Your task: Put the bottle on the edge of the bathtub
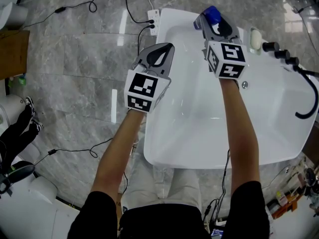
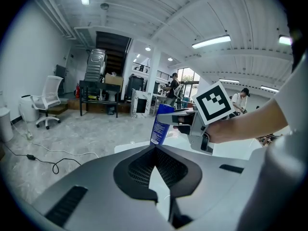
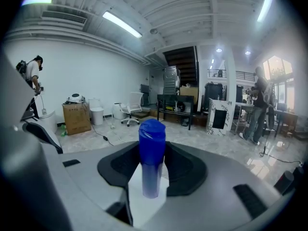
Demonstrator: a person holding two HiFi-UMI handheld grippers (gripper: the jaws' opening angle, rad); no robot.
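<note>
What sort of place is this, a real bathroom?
Probably a workshop or test hall, not a home bathroom: the bathtub stands on open floor among loose cables, with an office chair and a staircase beyond.

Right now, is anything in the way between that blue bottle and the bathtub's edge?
Nothing visible. The right tool holds the blue bottle just over the bathtub's far rim, which is bare around it; the soap lies further along.

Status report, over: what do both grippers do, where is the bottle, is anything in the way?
Left gripper shut, empty. Right gripper shut on blue bottle, upright at bathtub far rim. White oval piece and tap knobs off to the right.
</note>
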